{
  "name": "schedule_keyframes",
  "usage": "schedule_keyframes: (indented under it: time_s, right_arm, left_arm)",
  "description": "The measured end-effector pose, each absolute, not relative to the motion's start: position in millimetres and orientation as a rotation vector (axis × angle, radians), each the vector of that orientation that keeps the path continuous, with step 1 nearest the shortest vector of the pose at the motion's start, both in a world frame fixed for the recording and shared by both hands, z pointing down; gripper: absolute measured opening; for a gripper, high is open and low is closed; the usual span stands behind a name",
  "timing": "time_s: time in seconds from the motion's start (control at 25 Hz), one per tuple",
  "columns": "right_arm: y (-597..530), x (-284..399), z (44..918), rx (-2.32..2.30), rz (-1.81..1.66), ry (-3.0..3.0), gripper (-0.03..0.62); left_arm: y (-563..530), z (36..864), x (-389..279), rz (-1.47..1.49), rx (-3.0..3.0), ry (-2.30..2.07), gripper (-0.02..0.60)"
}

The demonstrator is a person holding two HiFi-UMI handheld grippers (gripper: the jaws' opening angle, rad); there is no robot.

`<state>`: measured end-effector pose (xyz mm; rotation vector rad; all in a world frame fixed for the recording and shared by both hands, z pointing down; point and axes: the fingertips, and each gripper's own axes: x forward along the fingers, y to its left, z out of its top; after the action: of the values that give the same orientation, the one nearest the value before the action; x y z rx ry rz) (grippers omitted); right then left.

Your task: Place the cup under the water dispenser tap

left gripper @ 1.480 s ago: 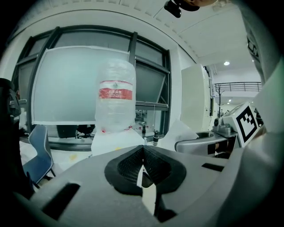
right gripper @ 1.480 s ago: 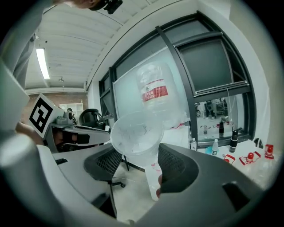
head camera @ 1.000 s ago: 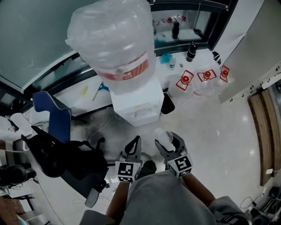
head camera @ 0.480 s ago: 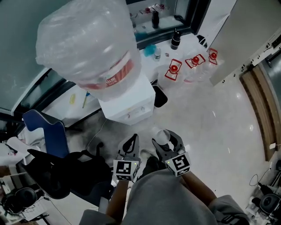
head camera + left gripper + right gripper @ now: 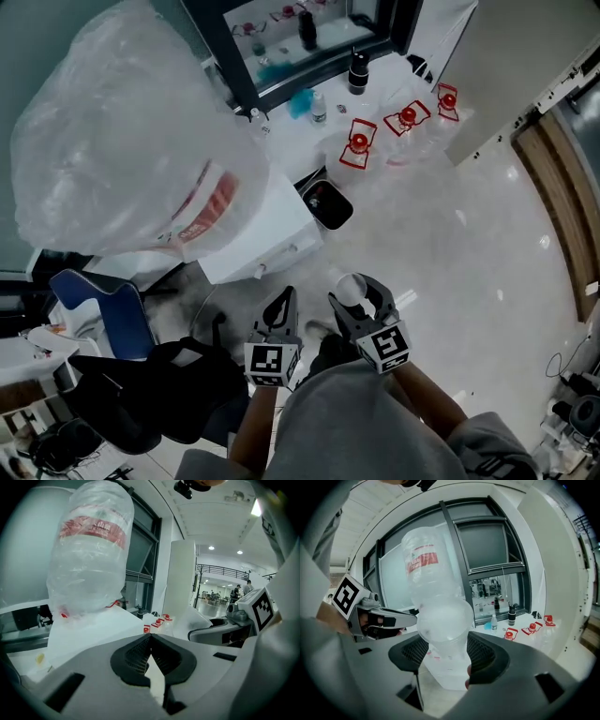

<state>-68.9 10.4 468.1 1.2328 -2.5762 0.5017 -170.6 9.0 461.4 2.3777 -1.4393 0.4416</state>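
A clear plastic cup [image 5: 351, 289] sits between the pads of my right gripper [image 5: 360, 304], which is shut on it. In the right gripper view the cup [image 5: 444, 620] stands upright between the black pads, hiding part of the dispenser. The white water dispenser [image 5: 267, 230] carries a big wrapped bottle [image 5: 122, 159] and stands ahead and left of both grippers. The same dispenser body [image 5: 452, 679] and bottle [image 5: 427, 569] lie straight beyond the cup. My left gripper [image 5: 284, 306] hangs beside the right one, shut and empty, its pad tips touching [image 5: 150, 639].
A black bin [image 5: 326, 204] stands right of the dispenser. Water jugs with red caps [image 5: 406, 122] lie on the floor beyond it. A blue chair [image 5: 103, 300] and a black office chair [image 5: 159, 375] crowd the left. Small bottles line the window ledge [image 5: 356, 70].
The dispenser and its bottle have grown larger and slid left in the head view as both grippers sank and closed in on it. The cup stays gripped.
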Motion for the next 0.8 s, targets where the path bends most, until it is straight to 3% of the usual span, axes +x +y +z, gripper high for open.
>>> schedule_keyframes:
  time_s: [0.8]
  right_arm:
    - [-77.5, -62.3, 557.3, 1.161, 0.609, -2.563, 0.252]
  left_arm:
    - [-57.8, 542.7, -153.0, 0.681, 2.337, -1.320, 0.011]
